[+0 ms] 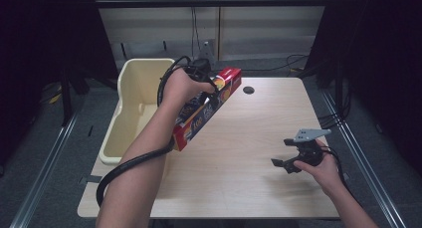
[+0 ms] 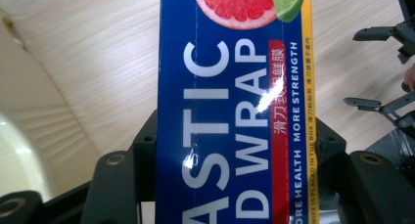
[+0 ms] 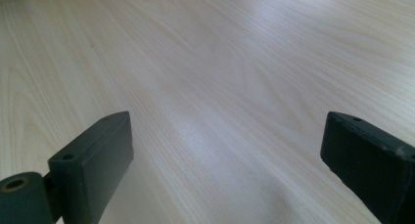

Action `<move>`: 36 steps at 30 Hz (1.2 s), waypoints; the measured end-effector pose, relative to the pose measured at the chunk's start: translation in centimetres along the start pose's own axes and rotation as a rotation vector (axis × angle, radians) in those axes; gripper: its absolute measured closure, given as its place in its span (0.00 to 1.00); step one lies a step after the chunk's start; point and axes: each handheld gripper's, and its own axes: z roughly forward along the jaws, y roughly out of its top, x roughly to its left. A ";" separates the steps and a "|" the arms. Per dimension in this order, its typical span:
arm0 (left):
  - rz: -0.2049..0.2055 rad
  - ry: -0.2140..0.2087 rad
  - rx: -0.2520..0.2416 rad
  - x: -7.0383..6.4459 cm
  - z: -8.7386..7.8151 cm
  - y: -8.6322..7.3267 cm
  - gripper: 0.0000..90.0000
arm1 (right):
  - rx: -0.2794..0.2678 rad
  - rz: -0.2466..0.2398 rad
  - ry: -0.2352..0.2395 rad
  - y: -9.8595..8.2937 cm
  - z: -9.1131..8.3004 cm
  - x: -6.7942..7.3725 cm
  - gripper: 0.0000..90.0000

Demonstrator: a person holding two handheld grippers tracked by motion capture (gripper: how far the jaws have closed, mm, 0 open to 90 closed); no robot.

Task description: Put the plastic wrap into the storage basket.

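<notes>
A long plastic wrap box [image 1: 206, 108], blue with red ends and a grapefruit picture, hangs tilted above the table's left part, one end over the table's left edge. My left gripper [image 1: 199, 81] is shut on it near its far end. In the left gripper view the box [image 2: 235, 111] runs up between the two black jaws, which press on its sides. My right gripper [image 1: 284, 152] stands open low over the table's right front, with nothing between its fingers. In the right gripper view its jaws are spread wide over bare wood [image 3: 220, 87].
A cream plastic bin [image 1: 130, 106] stands against the table's left edge, beside the box. A round cable hole [image 1: 249, 90] lies at the table's far middle. Black cables trail from both grippers. The light wooden table [image 1: 249, 183] ends close in front.
</notes>
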 end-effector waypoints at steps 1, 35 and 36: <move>0.000 -0.004 -0.001 0.1 -0.2 0.0 0.46 | -0.001 0.000 -0.002 0.0 0.0 0.0 0.06; -0.086 0.030 -0.046 2.0 -4.5 -1.8 0.46 | 0.004 -0.001 -0.004 0.1 0.3 0.1 0.06; -0.089 0.036 -0.048 2.0 -4.6 -1.9 0.46 | 0.000 -0.005 -0.006 0.1 0.3 0.1 0.06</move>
